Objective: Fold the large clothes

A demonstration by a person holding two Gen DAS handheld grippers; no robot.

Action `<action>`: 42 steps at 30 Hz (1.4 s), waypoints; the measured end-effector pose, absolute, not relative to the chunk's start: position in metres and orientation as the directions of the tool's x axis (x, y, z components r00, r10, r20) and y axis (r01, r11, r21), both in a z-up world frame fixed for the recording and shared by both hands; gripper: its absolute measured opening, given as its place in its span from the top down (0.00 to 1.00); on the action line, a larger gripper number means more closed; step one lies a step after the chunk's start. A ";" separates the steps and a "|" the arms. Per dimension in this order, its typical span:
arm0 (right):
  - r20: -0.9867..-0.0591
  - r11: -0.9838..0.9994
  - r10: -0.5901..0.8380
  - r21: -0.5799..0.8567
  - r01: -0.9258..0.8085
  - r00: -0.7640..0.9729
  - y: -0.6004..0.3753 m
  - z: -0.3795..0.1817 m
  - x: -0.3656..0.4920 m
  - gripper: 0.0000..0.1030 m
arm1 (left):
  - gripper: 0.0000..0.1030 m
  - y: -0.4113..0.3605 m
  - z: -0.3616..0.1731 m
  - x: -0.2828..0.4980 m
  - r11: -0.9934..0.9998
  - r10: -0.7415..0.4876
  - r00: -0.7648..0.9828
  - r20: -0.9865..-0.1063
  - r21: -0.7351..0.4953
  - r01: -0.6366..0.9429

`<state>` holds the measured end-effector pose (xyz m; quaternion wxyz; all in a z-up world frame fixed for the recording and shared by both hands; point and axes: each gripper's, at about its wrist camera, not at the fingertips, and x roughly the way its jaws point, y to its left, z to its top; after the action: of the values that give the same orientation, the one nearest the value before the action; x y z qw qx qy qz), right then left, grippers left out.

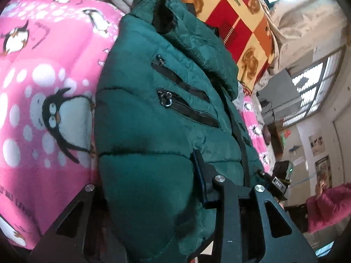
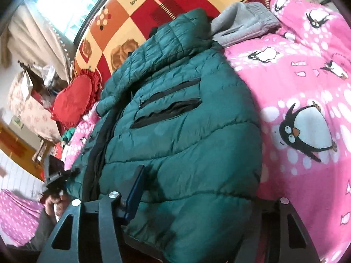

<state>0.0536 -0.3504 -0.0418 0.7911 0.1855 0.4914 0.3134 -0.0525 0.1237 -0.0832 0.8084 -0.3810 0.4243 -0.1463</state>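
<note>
A dark green puffer jacket [image 1: 153,118] with two black zip pockets lies on a pink penguin blanket [image 1: 39,87]. My left gripper [image 1: 151,179] is shut on the jacket's bottom hem; one finger [image 1: 201,175] shows on top and the other is hidden under the padding. In the right wrist view the same jacket [image 2: 186,131] fills the middle. My right gripper [image 2: 197,188] is shut on the hem's other corner, with one finger [image 2: 136,188] on top and the other hidden by the fabric. The other gripper shows at each view's edge [image 1: 280,179] [image 2: 54,182].
Grey clothes [image 2: 243,22] lie beyond the jacket's collar. A red, yellow and orange checked bedsheet [image 2: 158,6] lies farther back. A red heart cushion [image 2: 74,96] sits at the bed's left side. Room walls and a window [image 1: 311,87] lie beyond the bed.
</note>
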 end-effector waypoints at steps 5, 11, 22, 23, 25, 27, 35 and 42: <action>-0.666 0.743 0.668 0.579 -0.336 0.332 -0.348 -0.038 0.049 0.41 | 0.69 0.131 -0.089 -0.059 0.604 -0.573 0.623 -0.533 -0.788 -0.119; -0.638 0.731 0.681 0.623 -0.279 0.360 -0.355 -0.041 0.051 0.46 | 0.69 0.134 -0.089 -0.063 0.589 -0.563 0.625 -0.541 -0.793 -0.156; -0.668 0.756 0.654 0.592 -0.280 0.354 -0.356 -0.042 0.051 0.69 | 0.55 0.101 -0.075 -0.069 0.769 -0.474 0.606 -0.639 -0.635 -0.067; -0.670 0.757 0.653 0.591 -0.280 0.352 -0.356 -0.043 0.051 0.68 | 0.55 0.102 -0.076 -0.069 0.763 -0.478 0.608 -0.634 -0.642 -0.069; -0.670 0.756 0.654 0.593 -0.278 0.351 -0.356 -0.043 0.051 0.68 | 0.55 0.108 -0.080 -0.068 0.732 -0.498 0.614 -0.612 -0.676 -0.081; -0.670 0.754 0.656 0.598 -0.272 0.348 -0.357 -0.043 0.052 0.68 | 0.55 0.110 -0.081 -0.069 0.723 -0.501 0.620 -0.604 -0.685 -0.084; -0.673 0.755 0.655 0.598 -0.268 0.344 -0.356 -0.044 0.053 0.67 | 0.55 0.108 -0.079 -0.072 0.727 -0.479 0.639 -0.602 -0.680 -0.094; -0.674 0.764 0.644 0.581 -0.280 0.362 -0.352 -0.041 0.048 0.66 | 0.56 0.108 -0.079 -0.072 0.723 -0.466 0.654 -0.595 -0.683 -0.106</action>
<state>0.0479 -0.3515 -0.0410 0.8036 0.1876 0.4862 0.2875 -0.0716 0.1082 -0.0795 0.8367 -0.3564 0.4015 -0.1077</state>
